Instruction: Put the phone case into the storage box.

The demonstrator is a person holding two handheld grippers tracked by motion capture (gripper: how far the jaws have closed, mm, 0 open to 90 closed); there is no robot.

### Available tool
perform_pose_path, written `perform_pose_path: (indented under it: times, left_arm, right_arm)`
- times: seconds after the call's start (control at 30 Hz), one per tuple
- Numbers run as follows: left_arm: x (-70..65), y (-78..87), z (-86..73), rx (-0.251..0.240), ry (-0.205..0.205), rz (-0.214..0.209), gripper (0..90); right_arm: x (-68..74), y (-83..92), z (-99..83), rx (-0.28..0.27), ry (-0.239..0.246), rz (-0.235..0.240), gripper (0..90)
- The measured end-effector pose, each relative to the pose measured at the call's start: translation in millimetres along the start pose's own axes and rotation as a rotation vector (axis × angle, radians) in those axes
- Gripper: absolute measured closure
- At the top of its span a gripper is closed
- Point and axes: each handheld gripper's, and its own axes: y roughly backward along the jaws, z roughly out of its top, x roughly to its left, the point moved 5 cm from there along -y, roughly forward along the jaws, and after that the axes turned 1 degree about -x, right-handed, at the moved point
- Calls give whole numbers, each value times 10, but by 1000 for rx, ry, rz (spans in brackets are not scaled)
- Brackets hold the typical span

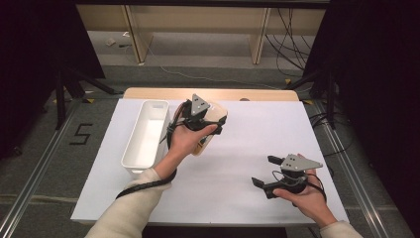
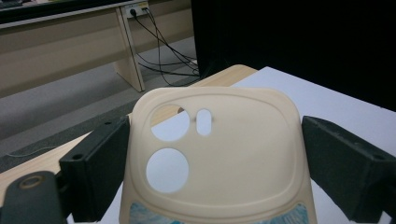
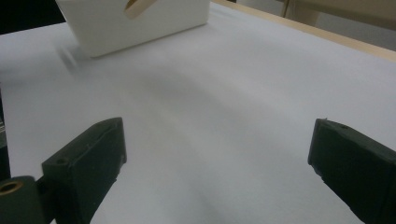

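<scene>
Phone case up in my left gripper (image 1: 214,122), white bin (image 1: 147,139) waiting alongside.

I've got the cream phone case (image 2: 219,158) pinched by its long sides between the left jaws, lifted off the white tabletop (image 1: 237,148) near the far edge, just right of the bin. Gripping the edges keeps its soft, matte, rubbery back facing me: rounded corners, two round camera cut-outs, one small oval slot. The bin looks like smooth, hard plastic, long and open-topped, seemingly the drop spot. My right gripper (image 1: 267,173) idles near the front right corner, jaws spread wide, holding nothing.
</scene>
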Motion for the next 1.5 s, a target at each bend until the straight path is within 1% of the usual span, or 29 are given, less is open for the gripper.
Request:
perform_pose_path:
  times: [0.13,0.37,0.73,1.17,1.5]
  left_arm:
    - [54,54,1,-3,-6,12,107]
    - [163,130,34,-23,11,35,108]
    - [276,220,98,-51,30,62,108]
    - [402,302,143,-67,43,88,108]
    - [516,378,183,-86,61,113,107]
  right_arm:
    - [1,-5,1,1,-2,1,53]
    - [1,-14,5,1,2,3,53]
    - [3,-19,6,3,0,6,53]
    - [2,-24,12,1,1,8,53]
    - [1,-30,15,-1,4,9,53]
